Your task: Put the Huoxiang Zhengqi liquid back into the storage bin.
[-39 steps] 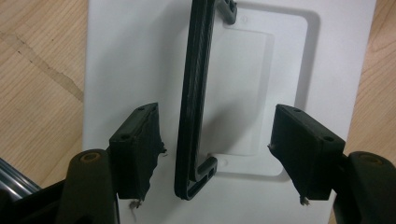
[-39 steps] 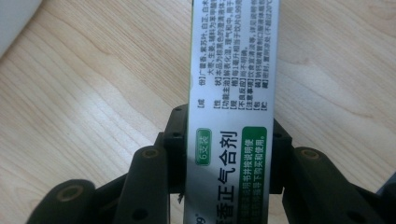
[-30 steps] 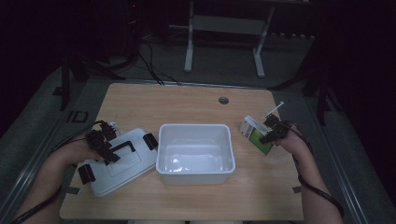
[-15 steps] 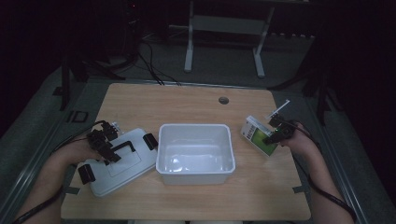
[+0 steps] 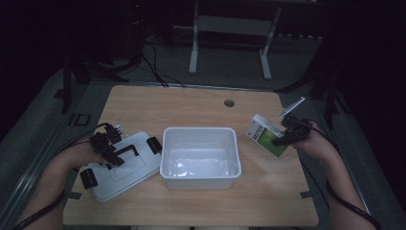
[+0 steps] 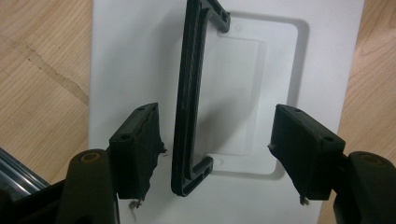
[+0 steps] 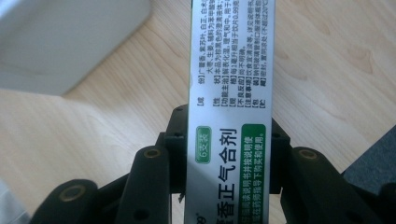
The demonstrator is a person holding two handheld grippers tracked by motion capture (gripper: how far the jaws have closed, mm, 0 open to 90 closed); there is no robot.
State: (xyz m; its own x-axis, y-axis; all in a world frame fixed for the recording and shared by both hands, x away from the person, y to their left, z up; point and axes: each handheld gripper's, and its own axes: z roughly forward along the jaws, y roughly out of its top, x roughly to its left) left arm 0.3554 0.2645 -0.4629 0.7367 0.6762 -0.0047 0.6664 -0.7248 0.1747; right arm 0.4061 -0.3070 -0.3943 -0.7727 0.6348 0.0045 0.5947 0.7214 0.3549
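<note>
Wooden table (image 5: pixel 191 105), with an open white plastic bin (image 5: pixel 200 154) at its middle and the bin's white lid (image 5: pixel 125 167) flat on the wood just left of it, black handle (image 6: pixel 187 102) up. Left gripper (image 6: pixel 215 154) poised over that lid with jaws apart, straddling the handle without touching it. Right gripper (image 7: pixel 224 154) clamped on a green-and-white medicine box (image 7: pixel 233 116), held above the table's right side, to the right of the bin.
</note>
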